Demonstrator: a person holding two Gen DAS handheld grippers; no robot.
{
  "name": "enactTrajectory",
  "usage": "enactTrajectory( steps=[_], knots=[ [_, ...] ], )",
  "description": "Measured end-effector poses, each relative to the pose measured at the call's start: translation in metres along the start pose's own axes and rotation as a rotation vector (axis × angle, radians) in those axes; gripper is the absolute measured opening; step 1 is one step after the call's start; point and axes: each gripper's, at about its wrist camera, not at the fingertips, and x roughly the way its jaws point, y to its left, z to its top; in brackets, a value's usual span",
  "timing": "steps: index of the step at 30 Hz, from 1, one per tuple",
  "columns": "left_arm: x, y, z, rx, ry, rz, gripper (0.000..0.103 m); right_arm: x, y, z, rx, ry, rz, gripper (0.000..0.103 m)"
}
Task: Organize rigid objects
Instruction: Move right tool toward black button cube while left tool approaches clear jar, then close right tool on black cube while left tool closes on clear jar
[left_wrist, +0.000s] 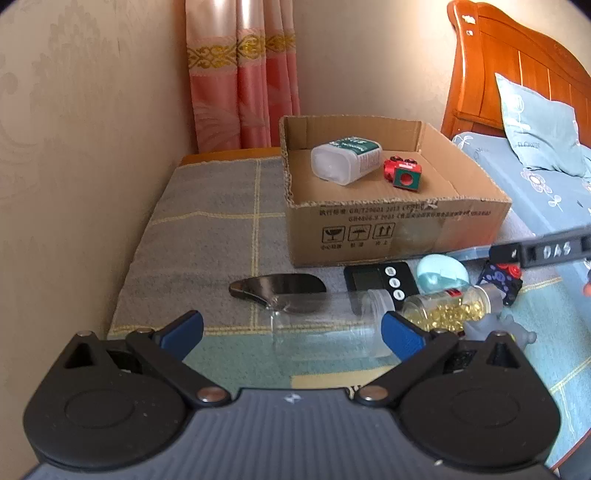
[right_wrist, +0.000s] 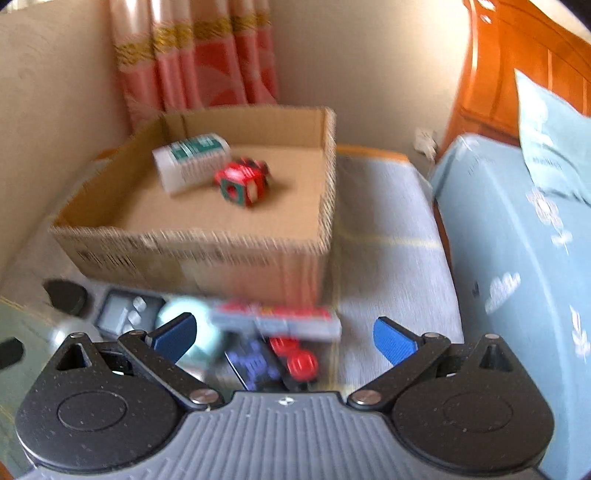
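Two things, a bottle (left_wrist: 345, 158) and a red cube (left_wrist: 403, 173), lie in the box (left_wrist: 388, 229) at centre frame, while I judge the jar (left_wrist: 448, 308), timer (left_wrist: 380, 278) and rest along its lower edge remain, both my hand-held grippers (left_wrist: 291, 330) (right_wrist: 284, 336) spread empty.

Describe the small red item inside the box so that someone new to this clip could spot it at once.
Find the open cardboard box on the grey checked cloth. Two things lie on its floor: a white bottle with a green label, on its side, and just right of it the red toy block. The block is the smaller one, bright red, with a green-framed face and a round hole.
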Motion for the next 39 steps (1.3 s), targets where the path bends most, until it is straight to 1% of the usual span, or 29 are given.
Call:
enactTrajectory(
  steps=[3,8,13,16,19,21,24,29,33,36,39],
  knots=[
    [-0.001,-0.003,-0.003,0.008,-0.007,-0.002,0.102,0.013,-0.003,-0.011,0.025,0.034,0.003,0.103],
    [-0.002,-0.005,-0.007,0.015,-0.010,-0.004,0.102,0.027,-0.008,-0.016,0.090,0.046,0.002,0.103],
    [0.000,-0.006,-0.008,0.015,-0.006,-0.013,0.102,0.038,-0.009,-0.018,0.123,0.041,-0.050,0.103],
    [0.002,-0.006,-0.009,0.014,-0.005,-0.024,0.102,0.042,-0.014,-0.021,0.112,0.061,-0.070,0.103],
    [0.006,-0.006,-0.010,0.017,0.000,-0.033,0.102,0.042,-0.021,-0.030,0.097,0.075,-0.079,0.103],
    [0.010,-0.008,-0.011,0.024,0.010,-0.034,0.102,0.039,-0.024,-0.037,0.071,0.074,-0.100,0.103],
    [0.015,-0.011,-0.013,0.042,0.024,-0.037,0.102,0.032,-0.030,-0.045,0.033,0.067,-0.072,0.103],
    [0.027,-0.016,-0.023,0.052,0.058,-0.067,0.102,0.026,-0.034,-0.048,-0.042,0.099,-0.016,0.103],
    [0.041,-0.016,-0.033,0.032,0.088,-0.058,0.102,0.023,-0.035,-0.052,-0.047,0.080,-0.008,0.103],
    [0.050,-0.015,-0.040,0.020,0.105,-0.087,0.102,0.023,-0.036,-0.053,-0.047,0.072,-0.008,0.103],
    [0.053,-0.020,-0.045,0.045,0.060,-0.067,0.102,0.022,-0.036,-0.053,-0.047,0.072,-0.007,0.103]
  ],
)
